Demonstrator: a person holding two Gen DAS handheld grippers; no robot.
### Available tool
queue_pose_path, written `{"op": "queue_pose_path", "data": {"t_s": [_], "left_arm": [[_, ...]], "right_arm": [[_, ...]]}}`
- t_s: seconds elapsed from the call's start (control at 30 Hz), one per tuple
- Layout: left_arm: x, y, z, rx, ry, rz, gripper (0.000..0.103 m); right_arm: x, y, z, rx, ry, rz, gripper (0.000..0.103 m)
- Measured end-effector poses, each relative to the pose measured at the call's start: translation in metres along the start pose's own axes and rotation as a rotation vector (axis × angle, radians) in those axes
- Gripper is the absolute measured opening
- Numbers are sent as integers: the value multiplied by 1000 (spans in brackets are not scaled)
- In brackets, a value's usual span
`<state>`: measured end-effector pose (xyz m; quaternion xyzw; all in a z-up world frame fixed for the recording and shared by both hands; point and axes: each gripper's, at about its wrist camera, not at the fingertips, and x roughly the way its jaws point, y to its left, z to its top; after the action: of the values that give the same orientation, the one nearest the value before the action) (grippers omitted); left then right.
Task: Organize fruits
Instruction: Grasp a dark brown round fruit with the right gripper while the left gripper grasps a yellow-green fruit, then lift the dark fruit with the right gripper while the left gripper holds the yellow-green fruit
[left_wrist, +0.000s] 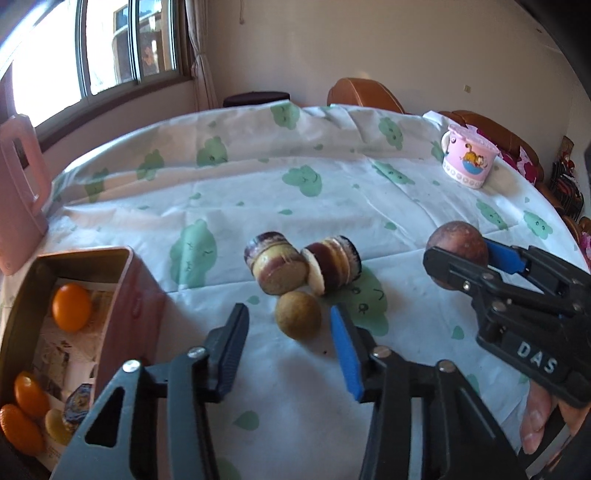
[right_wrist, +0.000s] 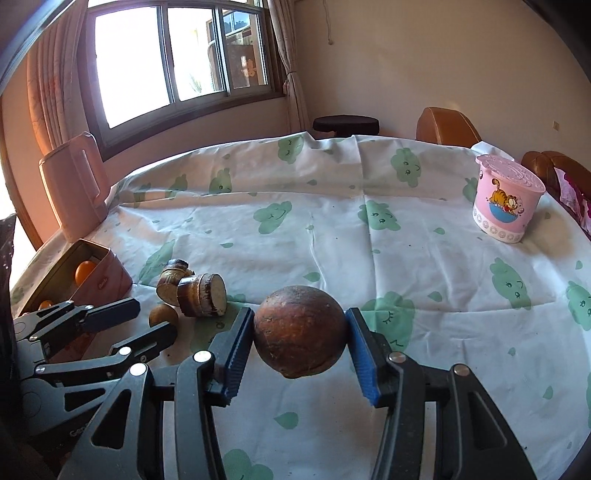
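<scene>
My right gripper (right_wrist: 300, 345) is shut on a round brown fruit (right_wrist: 300, 331) and holds it just above the tablecloth; it also shows in the left wrist view (left_wrist: 457, 251). My left gripper (left_wrist: 290, 345) is open, its fingers on either side of a small tan round fruit (left_wrist: 298, 314), apart from it. Two cut sugarcane pieces (left_wrist: 275, 263) (left_wrist: 332, 265) lie just beyond that fruit. A pink tin box (left_wrist: 125, 295) at the left holds orange kumquats (left_wrist: 71, 307) and other small items.
A pink jug (right_wrist: 74, 188) stands at the table's far left edge. A pink cartoon cup (right_wrist: 506, 199) with a lid stands at the far right. Brown chairs (right_wrist: 447, 127) stand behind the table. The cloth (right_wrist: 332, 229) has green cloud prints.
</scene>
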<state>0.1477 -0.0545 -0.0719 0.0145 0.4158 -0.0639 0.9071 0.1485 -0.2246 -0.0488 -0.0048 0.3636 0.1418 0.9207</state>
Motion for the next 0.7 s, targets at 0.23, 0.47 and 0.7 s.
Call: {"op": "queue_pose_path", "data": {"t_s": [0.23,0.47,0.7], "left_arm": [[8,-4,3,8,18,3,28],[-6,-8,2,31,-55,28,28],[-13,-5,1,17,-91,14,28]], "right_arm": [[6,-2,0,18,30,28,52],[0,-3,-1,20,1,48,52],[-2,-2,-1,14,-10,64,52]]}}
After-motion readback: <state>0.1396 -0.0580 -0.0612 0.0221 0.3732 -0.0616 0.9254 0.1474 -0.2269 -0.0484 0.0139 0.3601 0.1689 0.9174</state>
